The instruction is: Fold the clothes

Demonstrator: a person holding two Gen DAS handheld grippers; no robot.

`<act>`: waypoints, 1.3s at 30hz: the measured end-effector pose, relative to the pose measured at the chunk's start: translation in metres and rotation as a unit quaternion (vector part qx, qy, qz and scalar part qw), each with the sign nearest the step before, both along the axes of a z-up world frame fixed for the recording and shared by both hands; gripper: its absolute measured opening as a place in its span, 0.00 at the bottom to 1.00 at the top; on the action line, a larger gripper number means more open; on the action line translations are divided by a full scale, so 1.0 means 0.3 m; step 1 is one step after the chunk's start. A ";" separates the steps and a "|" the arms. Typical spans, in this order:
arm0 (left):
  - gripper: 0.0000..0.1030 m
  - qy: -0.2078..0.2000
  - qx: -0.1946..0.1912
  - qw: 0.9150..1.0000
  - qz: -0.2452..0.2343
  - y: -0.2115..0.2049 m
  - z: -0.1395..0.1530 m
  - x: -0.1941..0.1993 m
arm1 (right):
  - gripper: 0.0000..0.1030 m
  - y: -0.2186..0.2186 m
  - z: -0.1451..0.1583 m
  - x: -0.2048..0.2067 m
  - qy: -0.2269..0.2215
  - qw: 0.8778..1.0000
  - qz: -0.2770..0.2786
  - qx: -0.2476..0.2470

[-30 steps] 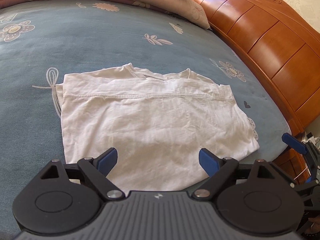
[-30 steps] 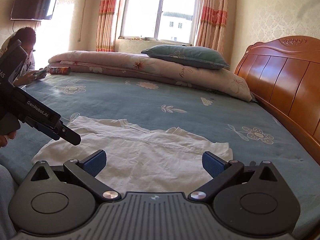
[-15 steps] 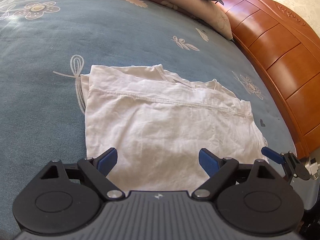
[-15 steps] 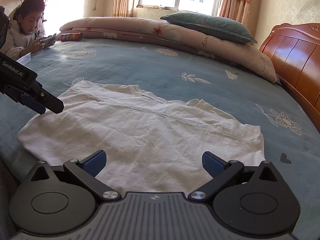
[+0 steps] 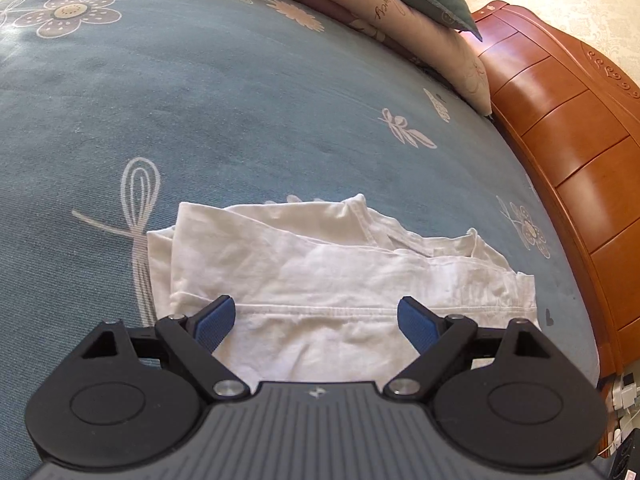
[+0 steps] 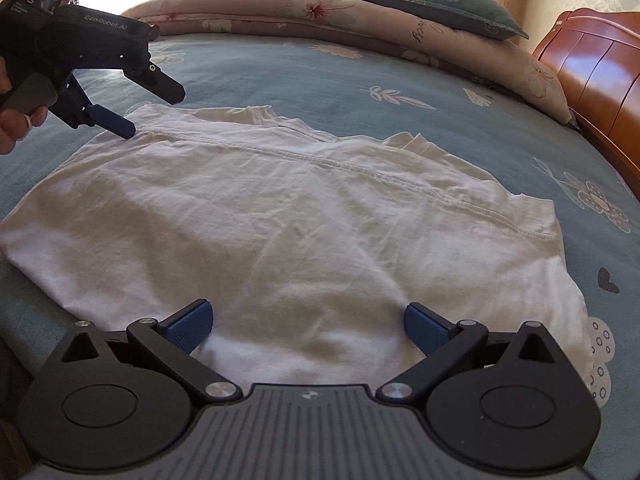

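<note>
White shirt [image 6: 280, 216] flat beneath wide-spread right gripper [image 6: 307, 326]

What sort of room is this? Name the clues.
Most likely a home bedroom: a wide bed with a blue flowered sheet, a wooden headboard, and a pillow on a rolled quilt.

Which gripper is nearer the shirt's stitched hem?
The left gripper: its open jaws straddle the white shirt hem seam; the right gripper hangs over plain cloth.
</note>
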State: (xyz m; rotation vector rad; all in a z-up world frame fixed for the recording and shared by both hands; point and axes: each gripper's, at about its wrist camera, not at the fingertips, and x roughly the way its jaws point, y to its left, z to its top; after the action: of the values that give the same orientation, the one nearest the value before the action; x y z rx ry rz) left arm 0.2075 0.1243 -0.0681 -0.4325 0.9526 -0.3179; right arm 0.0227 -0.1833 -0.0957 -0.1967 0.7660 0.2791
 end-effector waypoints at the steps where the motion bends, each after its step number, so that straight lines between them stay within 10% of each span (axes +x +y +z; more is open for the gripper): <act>1: 0.85 0.000 -0.008 1.000 0.002 0.016 -0.005 0.011 | 1.00 -0.004 0.000 0.000 0.002 1.000 0.000 0.003; 5: 0.85 -0.022 0.024 0.998 0.050 0.070 0.055 0.006 | 1.00 -0.006 -0.003 0.006 0.008 1.000 -0.003 0.009; 11: 0.86 -0.036 -0.005 0.999 -0.002 0.054 0.126 -0.133 | 1.00 -0.003 -0.006 0.013 0.011 1.000 -0.011 0.014; 39: 0.88 -0.008 0.063 0.997 -0.032 -0.108 0.007 -0.428 | 1.00 -0.043 0.105 -0.080 -0.007 0.999 -0.037 -0.004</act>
State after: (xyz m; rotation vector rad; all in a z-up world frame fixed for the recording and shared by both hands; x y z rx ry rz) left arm 0.0791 0.0918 -0.0660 -0.2832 0.9666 -0.3170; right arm -0.0014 -0.1963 -0.0643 -0.1778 0.7588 0.2035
